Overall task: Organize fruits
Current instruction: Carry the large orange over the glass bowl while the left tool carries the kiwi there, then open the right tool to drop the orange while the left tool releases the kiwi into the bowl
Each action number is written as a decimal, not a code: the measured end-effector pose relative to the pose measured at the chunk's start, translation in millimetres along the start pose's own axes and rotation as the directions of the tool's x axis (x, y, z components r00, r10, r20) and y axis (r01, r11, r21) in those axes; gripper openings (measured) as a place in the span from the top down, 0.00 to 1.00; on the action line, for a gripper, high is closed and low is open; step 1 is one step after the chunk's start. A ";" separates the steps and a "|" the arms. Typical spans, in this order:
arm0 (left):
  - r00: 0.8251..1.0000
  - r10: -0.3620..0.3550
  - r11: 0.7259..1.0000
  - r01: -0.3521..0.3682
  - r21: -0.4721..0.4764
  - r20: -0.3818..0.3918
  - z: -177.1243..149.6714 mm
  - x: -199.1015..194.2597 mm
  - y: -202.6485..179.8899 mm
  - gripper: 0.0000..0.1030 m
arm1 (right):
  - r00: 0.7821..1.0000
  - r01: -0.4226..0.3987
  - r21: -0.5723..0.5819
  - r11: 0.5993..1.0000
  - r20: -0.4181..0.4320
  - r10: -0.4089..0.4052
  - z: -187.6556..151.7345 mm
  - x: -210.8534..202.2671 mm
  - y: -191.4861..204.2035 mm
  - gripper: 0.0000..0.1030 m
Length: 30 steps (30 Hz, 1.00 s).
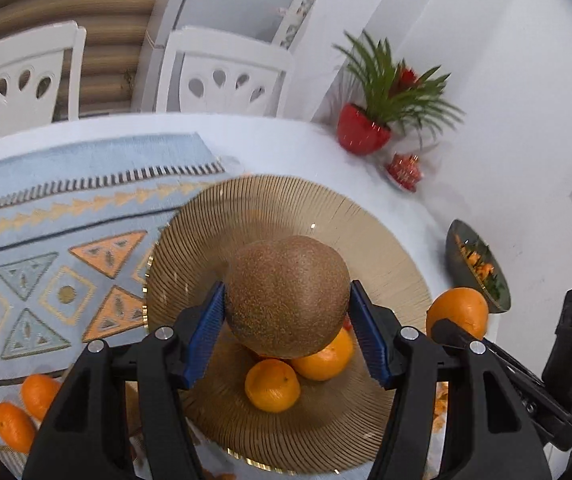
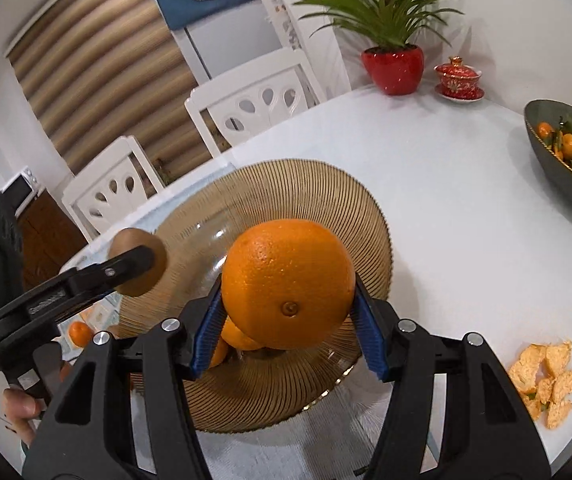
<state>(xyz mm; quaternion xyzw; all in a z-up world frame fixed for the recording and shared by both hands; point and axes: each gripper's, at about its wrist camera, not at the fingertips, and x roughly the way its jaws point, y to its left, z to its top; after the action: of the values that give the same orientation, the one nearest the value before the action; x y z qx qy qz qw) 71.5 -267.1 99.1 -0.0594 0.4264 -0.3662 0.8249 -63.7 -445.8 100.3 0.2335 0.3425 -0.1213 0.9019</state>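
Clamping a kiwi (image 1: 286, 292), the left claw (image 1: 286, 320) hangs beside the right claw (image 2: 287, 320) pinching an orange (image 2: 287, 280).

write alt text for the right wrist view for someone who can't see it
The right gripper clamps a large orange above a ribbed gold glass bowl on a white table. At left, the left gripper holds a brown kiwi over the bowl's edge; orange peel lies at right.

Brown kiwi (image 1: 286, 292) and orange (image 2: 287, 282) held above ribbed gold bowl (image 1: 325, 216).
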 end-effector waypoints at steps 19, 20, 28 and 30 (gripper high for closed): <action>1.000 -0.016 1.000 0.016 -0.013 0.019 11.2 9.6 16.3 0.29 | 0.996 0.063 -0.004 0.998 0.068 -0.063 5.9 -13.7 7.4 0.37; 1.000 -0.011 1.000 0.012 -0.007 0.024 10.4 6.1 15.9 0.29 | 0.995 0.063 -0.009 0.998 0.071 -0.062 5.2 -15.6 9.7 0.37; 0.999 0.010 1.000 -0.011 0.019 0.050 0.1 -23.2 15.6 0.29 | 0.997 0.036 -0.029 0.999 0.069 -0.034 -0.7 -29.6 23.5 0.37; 0.997 0.024 0.999 -0.026 0.028 0.072 -2.3 -35.3 15.5 0.30 | 0.997 0.031 -0.036 0.999 0.076 -0.029 -1.8 -36.0 26.7 0.37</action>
<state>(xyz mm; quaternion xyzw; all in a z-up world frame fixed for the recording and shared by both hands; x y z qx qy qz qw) 65.4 -232.3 114.6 -0.0552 0.3920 -0.3597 0.8449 -81.1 -419.8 132.4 0.2067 0.3138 -0.1373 0.9165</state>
